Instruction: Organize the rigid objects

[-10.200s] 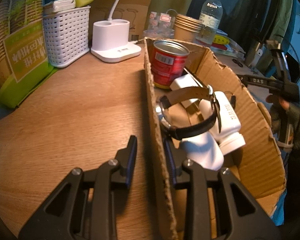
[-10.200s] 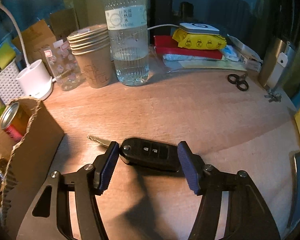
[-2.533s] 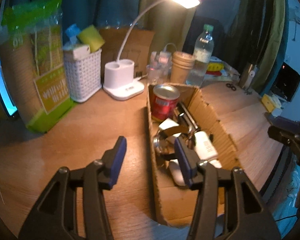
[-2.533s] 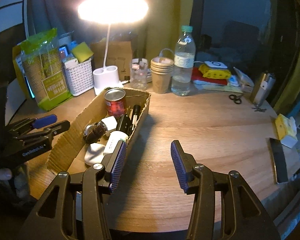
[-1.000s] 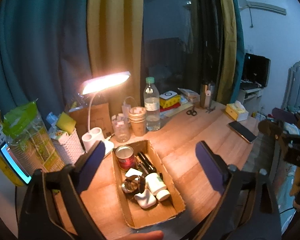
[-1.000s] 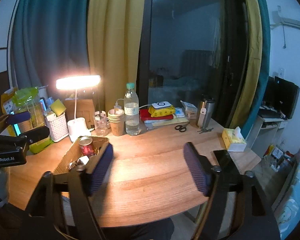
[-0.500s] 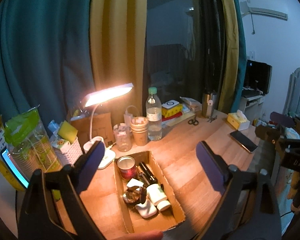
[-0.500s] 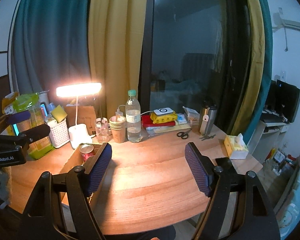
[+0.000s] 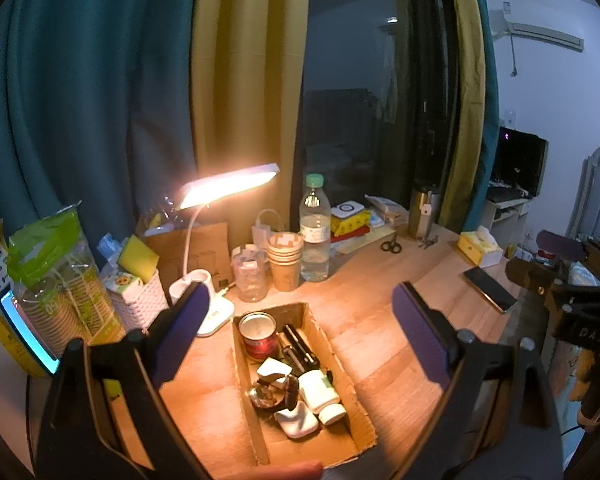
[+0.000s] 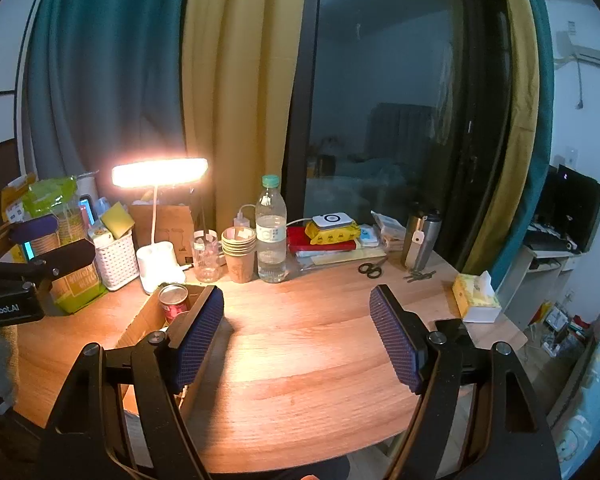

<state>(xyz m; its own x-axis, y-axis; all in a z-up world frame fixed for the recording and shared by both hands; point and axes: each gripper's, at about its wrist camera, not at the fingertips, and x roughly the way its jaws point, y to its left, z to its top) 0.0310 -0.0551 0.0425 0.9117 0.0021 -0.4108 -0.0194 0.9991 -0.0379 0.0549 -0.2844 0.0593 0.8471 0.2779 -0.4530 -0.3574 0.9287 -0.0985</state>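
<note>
An open cardboard box (image 9: 340, 364) lies on the wooden desk. Inside it are a red can (image 9: 258, 335), a black car key (image 9: 298, 346), a wristwatch (image 9: 272, 394), a white bottle (image 9: 322, 392) and other white items. My left gripper (image 9: 300, 332) is held high above and well back from the box, open, with nothing between its fingers. My right gripper (image 10: 296, 332) also stands open and empty over the desk's front, to the right of the box (image 10: 140, 324). Each gripper shows at the edge of the other's view.
Along the desk's back stand a lit desk lamp (image 10: 160, 174), a white basket (image 10: 116, 258), paper cups (image 10: 240, 254), a water bottle (image 10: 271, 236), scissors (image 10: 370, 269), a steel flask (image 10: 420, 240) and a tissue box (image 10: 476, 296). A phone (image 9: 490, 285) lies at the right edge.
Both grippers have kept almost still over the last second. The left view shifted only slightly, with the box a little lower in the picture.
</note>
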